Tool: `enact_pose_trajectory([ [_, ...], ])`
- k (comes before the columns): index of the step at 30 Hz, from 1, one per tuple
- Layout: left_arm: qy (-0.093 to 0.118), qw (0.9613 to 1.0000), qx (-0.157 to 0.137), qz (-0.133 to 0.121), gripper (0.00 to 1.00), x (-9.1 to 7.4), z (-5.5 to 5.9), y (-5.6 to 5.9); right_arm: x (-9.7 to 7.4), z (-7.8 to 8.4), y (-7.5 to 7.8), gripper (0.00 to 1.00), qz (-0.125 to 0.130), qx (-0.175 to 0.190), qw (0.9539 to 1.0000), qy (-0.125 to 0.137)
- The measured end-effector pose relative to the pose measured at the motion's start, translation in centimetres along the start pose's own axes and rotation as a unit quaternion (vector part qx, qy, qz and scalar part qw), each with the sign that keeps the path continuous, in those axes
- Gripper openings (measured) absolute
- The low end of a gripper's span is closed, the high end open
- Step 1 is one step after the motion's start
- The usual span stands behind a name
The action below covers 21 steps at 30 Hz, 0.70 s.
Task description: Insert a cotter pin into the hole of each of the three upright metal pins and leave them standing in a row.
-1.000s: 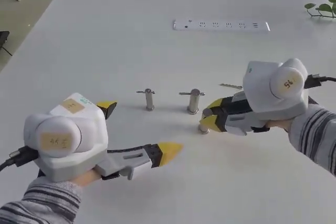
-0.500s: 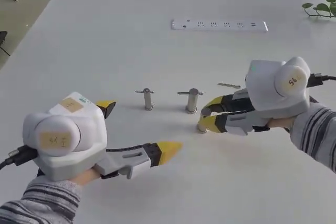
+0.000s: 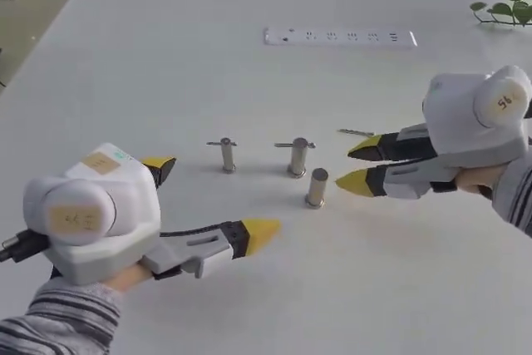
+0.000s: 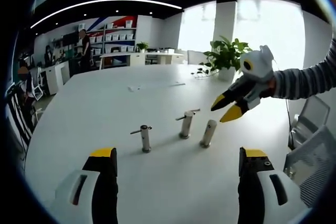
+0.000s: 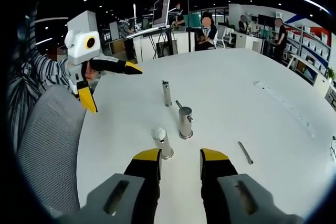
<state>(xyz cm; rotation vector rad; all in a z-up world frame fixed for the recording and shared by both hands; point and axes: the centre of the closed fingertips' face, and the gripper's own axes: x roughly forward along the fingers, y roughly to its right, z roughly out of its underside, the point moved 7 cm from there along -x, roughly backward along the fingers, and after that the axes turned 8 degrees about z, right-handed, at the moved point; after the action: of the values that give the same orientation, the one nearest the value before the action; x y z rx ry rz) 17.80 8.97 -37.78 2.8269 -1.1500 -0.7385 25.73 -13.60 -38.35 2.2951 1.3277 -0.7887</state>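
Right hand-held gripper [image 3: 353,166] narrowly parted, empty, near bare third pin [image 3: 316,187]; left hand-held gripper [image 3: 208,199] wide, empty; I would pinch loose cotter pin [image 3: 356,132], lying on counter [image 3: 249,64] beyond, by one end; left steadies pin.

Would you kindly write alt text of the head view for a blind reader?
Three metal pins stand upright on a white table: the left pin and middle pin carry cotter pins, the nearer third pin is bare. The open right claw points at it, a loose cotter pin lies beyond, and the open left claw hovers nearer.
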Motion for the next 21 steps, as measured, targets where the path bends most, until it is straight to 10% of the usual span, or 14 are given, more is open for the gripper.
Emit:
enact_pose_trajectory([
  [21, 0.001, 1.0000, 0.007, 0.000, 0.96, 0.0, 0.0, -0.3, 2.5, 1.0, 7.2, 0.18, 0.044, -0.025, 0.9896, -0.135],
])
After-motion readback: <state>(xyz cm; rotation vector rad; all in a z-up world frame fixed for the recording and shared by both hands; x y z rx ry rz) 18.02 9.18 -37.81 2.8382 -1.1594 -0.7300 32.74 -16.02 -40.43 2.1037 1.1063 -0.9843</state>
